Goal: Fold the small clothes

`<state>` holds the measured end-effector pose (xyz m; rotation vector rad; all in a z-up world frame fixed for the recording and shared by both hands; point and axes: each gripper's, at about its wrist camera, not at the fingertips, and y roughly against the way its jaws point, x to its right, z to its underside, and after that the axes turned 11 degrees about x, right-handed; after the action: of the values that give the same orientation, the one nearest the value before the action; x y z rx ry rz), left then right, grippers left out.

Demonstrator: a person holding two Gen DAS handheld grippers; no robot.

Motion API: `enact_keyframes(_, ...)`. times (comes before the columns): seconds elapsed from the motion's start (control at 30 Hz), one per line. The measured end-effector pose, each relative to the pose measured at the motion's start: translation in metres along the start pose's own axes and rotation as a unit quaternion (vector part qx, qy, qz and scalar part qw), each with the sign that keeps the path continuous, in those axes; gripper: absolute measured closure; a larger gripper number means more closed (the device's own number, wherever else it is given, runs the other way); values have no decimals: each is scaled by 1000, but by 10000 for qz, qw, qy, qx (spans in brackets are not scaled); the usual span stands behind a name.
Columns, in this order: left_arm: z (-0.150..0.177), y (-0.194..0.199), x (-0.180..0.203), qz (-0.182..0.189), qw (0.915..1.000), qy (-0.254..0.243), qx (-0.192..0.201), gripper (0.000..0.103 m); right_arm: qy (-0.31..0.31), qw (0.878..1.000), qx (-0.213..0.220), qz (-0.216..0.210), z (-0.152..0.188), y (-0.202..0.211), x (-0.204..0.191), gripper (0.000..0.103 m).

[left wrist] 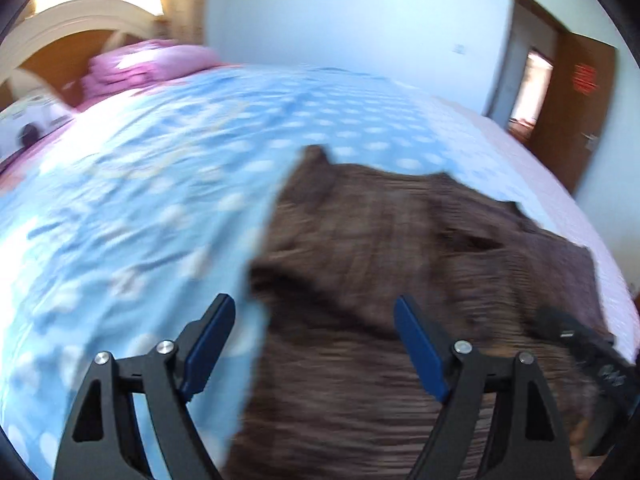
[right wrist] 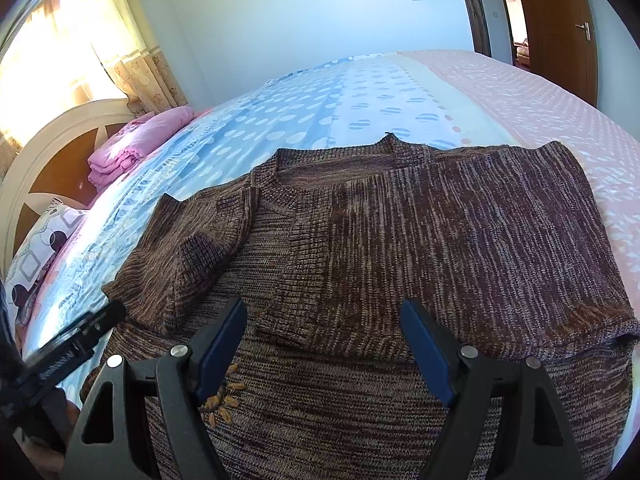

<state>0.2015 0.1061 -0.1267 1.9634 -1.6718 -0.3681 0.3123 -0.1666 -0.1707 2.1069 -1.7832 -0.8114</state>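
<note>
Brown knitted sweater on the bed, both sleeves folded inward, body unfolded; both grippers' jaws released, holding nothing.

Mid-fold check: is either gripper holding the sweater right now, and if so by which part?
Nothing is held. The left gripper and right gripper both stand open above the brown sweater, with no fabric between the fingers.

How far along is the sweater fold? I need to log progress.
Done: the sweater lies flat on the bed with both sleeves folded in over its body. In hand: nothing; the left claw and right claw hover open above it. Left: folding the body up into a compact stack.
</note>
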Motion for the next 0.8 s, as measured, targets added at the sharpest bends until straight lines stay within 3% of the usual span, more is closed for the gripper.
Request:
enact_keyframes(0.07, 6, -11, -23, 133, 9973, 658, -307, 20, -208, 9995, 88, -206, -12, 6, -6, 23)
enact_keyframes(0.13, 5, -10, -31, 271, 9941, 1033, -160, 19, -191, 9988, 230, -398, -25, 10, -20, 23)
enact_keyframes(0.23, 7, -11, -20, 100, 9967, 798, -143, 17, 411, 9977, 181, -505, -43, -6, -58, 23)
enact_keyframes(0.4, 9, -12, -21, 225, 9969, 742, -162, 9, 1286, 9901, -485, -284, -36, -70, -108, 24)
enact_keyframes(0.47, 8, -12, -30, 325, 9954, 898, -105, 9, 1595, 9843, -737, -148, -26, -89, -116, 37)
enact_keyframes(0.5, 8, -12, -33, 364, 9946, 966, -80, 9, 1758, 9810, -821, 56, -23, -95, -117, 54)
enact_keyframes(0.57, 8, -13, -32, 376, 9945, 980, -59, 9, 1795, 9811, -706, 116, -22, -91, -115, 63)
enact_keyframes(0.63, 8, -14, -29, 345, 9950, 930, -59, 9, 1722, 9824, -706, 178, -28, -86, -107, 95)
enact_keyframes(0.8, 8, -14, -30, 403, 9943, 987, -42, 8, 914, 9953, -6, -327, -62, -38, -70, 97)
